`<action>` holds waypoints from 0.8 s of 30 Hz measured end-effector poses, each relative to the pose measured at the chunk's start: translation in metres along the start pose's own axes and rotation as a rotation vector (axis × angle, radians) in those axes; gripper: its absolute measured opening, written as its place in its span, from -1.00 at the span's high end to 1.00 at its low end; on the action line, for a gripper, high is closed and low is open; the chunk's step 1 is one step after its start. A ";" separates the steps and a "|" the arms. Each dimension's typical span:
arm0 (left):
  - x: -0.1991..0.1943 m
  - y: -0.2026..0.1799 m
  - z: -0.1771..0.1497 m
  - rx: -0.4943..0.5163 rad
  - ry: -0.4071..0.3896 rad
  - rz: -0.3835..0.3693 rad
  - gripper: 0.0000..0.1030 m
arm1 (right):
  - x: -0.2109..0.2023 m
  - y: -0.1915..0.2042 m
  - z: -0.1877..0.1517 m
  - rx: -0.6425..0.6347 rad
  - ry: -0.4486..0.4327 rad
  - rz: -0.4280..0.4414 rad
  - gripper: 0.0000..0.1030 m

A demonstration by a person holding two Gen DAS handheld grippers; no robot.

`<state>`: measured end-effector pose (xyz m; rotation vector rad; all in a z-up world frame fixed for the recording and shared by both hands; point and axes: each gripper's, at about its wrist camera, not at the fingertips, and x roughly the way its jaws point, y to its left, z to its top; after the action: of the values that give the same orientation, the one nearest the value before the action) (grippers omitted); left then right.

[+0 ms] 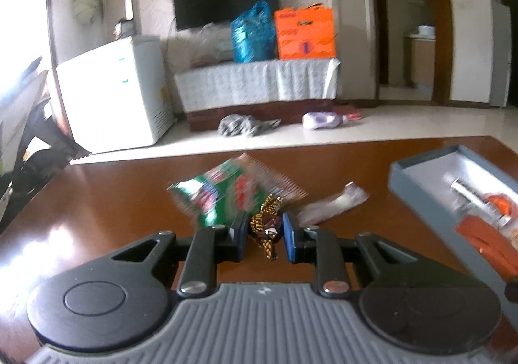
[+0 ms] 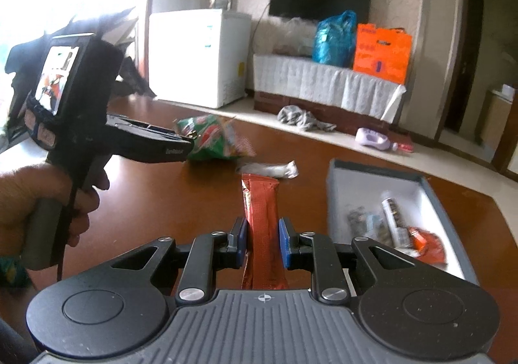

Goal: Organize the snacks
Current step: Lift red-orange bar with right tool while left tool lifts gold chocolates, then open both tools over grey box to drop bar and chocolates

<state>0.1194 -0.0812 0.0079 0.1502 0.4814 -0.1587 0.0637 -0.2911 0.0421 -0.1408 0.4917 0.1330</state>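
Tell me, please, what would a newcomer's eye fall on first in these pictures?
Probably the two held snacks: the right tongs grip a long orange packet, and the left tongs pinch a brown-and-gold candy. Next, the grey box on the table's right side, already holding snacks, and the green bag lying beyond the candy.

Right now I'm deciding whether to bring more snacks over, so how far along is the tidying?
Partly done. The grey box already holds a few wrapped snacks. In hand: the left gripper is shut on a brown-and-gold candy, and the right gripper on a long orange-red packet. Left on the table: a green bag and a small silvery wrapper.
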 end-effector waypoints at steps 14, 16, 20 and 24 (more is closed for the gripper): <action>0.018 -0.077 0.026 0.055 0.001 -0.088 0.60 | -0.015 -0.057 0.001 0.099 -0.037 -0.049 0.56; 0.017 -0.091 0.032 0.078 -0.013 -0.103 0.60 | -0.018 -0.066 0.000 0.118 -0.043 -0.064 0.56; 0.016 -0.115 0.046 0.112 -0.032 -0.138 0.60 | -0.019 -0.082 -0.004 0.147 -0.036 -0.105 0.56; 0.022 -0.147 0.058 0.133 -0.039 -0.186 0.60 | -0.009 -0.100 -0.016 0.168 -0.005 -0.144 0.56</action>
<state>0.1370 -0.2376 0.0333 0.2323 0.4455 -0.3751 0.0646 -0.3925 0.0430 -0.0109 0.4840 -0.0486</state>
